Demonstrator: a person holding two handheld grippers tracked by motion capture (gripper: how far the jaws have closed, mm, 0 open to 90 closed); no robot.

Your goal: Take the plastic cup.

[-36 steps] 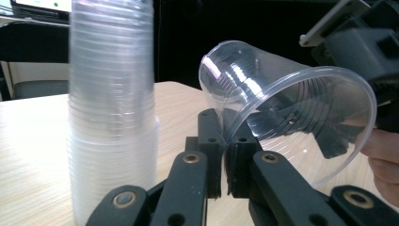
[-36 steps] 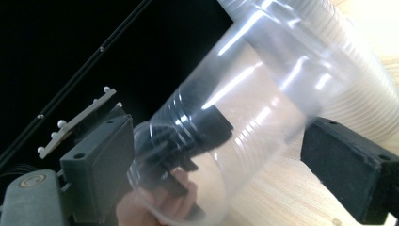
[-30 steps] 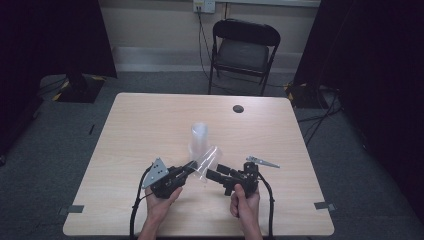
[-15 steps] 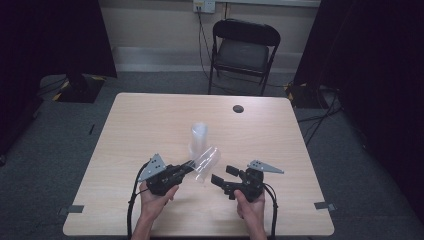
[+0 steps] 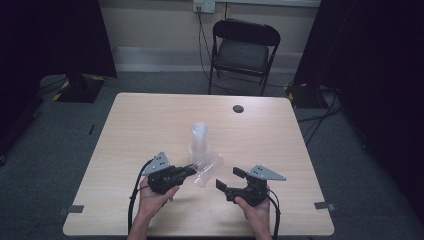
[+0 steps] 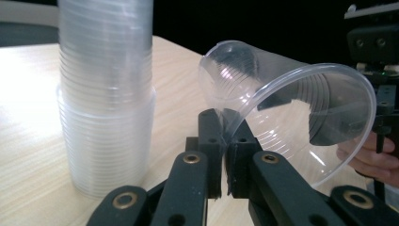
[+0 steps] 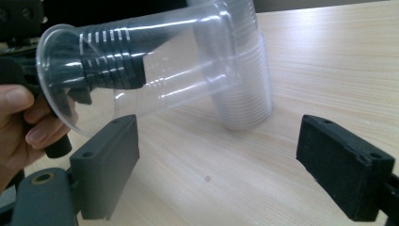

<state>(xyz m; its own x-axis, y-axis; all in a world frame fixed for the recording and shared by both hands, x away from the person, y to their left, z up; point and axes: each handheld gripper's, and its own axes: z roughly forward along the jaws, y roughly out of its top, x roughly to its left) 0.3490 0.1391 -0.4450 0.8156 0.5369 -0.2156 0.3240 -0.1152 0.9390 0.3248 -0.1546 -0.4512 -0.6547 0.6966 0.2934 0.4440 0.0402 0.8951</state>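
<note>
High view is showing both hands low over the tabletop (image 5: 150,120), with the left tongs (image 5: 191,170) pinching the rim of a single clear cup (image 5: 207,170). Left gripper view is showing that cup (image 6: 287,113) lying tilted, its wall clamped between the pressed-together pads, mouth facing the right tongs (image 5: 227,179). Those are standing spread wide, holding nothing, just beside the cup. A stack of clear cups (image 5: 200,142) is standing upright on the tabletop right behind the held cup.
</note>
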